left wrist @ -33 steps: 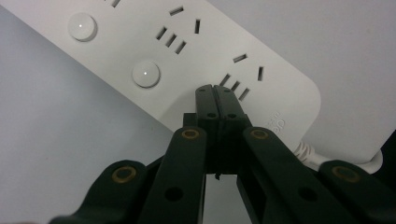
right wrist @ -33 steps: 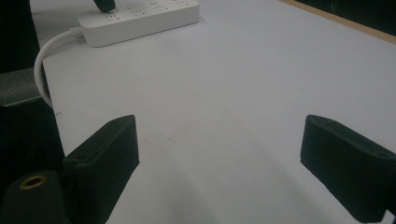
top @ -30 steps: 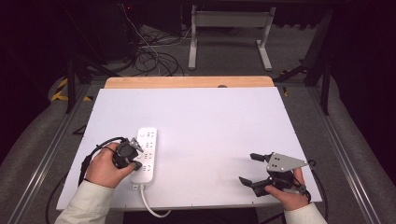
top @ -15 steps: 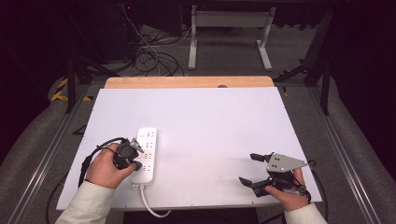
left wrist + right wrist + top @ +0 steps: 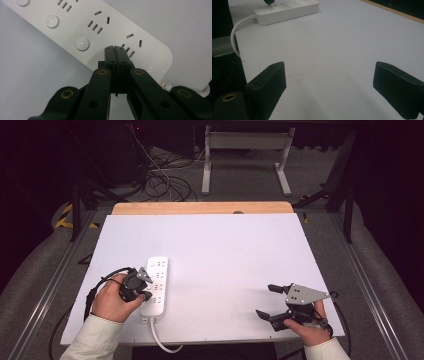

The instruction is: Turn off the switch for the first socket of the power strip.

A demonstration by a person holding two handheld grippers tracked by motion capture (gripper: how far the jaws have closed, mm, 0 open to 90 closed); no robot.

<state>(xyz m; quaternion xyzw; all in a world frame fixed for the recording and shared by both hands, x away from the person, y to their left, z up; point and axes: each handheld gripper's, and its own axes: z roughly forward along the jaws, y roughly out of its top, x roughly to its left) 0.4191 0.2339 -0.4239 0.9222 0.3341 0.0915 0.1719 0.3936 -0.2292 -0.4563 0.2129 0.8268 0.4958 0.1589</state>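
Pressing closed jaws on the strip point(image 5: 100, 32), left gripper point(image 5: 115, 48) meets rigid, light plastic; right gripper point(image 5: 272, 301) gapes empty.

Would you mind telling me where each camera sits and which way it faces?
High view: above the person's side, looking down the table; both hands show.
Left gripper view: on the left tool, jaws together, tips over the power strip.
Right gripper view: on the right tool, jaws apart, facing across the table.
All three share the power strip.
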